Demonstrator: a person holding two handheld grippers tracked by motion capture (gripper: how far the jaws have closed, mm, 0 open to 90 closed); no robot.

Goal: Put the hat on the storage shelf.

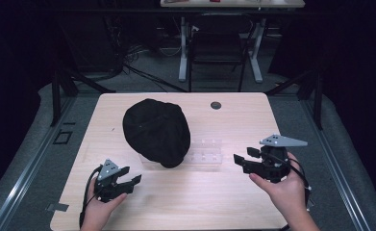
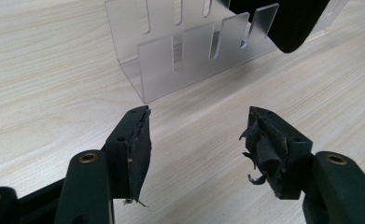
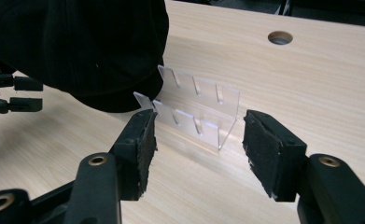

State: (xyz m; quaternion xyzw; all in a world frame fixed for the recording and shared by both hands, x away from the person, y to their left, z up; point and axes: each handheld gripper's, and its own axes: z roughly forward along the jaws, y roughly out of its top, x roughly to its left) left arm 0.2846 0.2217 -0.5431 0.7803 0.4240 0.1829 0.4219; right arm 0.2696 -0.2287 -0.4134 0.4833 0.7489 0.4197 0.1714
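Left gripper [image 2: 196,140]: black jaws spread wide, nothing between them, worn pads [image 2: 140,144] frayed at the edges. Aimed at the near end of the clear slotted acrylic rack [image 2: 189,56], close but not touching. Held low over the pale wood-grain table [image 1: 185,202] at its front left corner.

Right gripper [image 3: 199,137]: jaws likewise spread and empty, pads [image 3: 259,149] facing the rack's opposite end, still apart from it. Held near the table's front right.

Rack lying lengthwise mid-table between the two grippers, slots upward. Black rounded fabric cap [image 1: 156,131] draped over the rack's left half, most of it spilling toward the table's centre-left; right half of the rack bare. Small round cable hole [image 1: 216,105] in the tabletop farther back.

Step in hand, by judgement: approach, both tools closing in on rack and cap, no grasp made. Next move likely calls for pinching soft cloth at the cap's edge rather than the slick acrylic; thin transparent walls hard to gauge, rack apt to slide if nudged, so steadying one end with the free tool seems wise.
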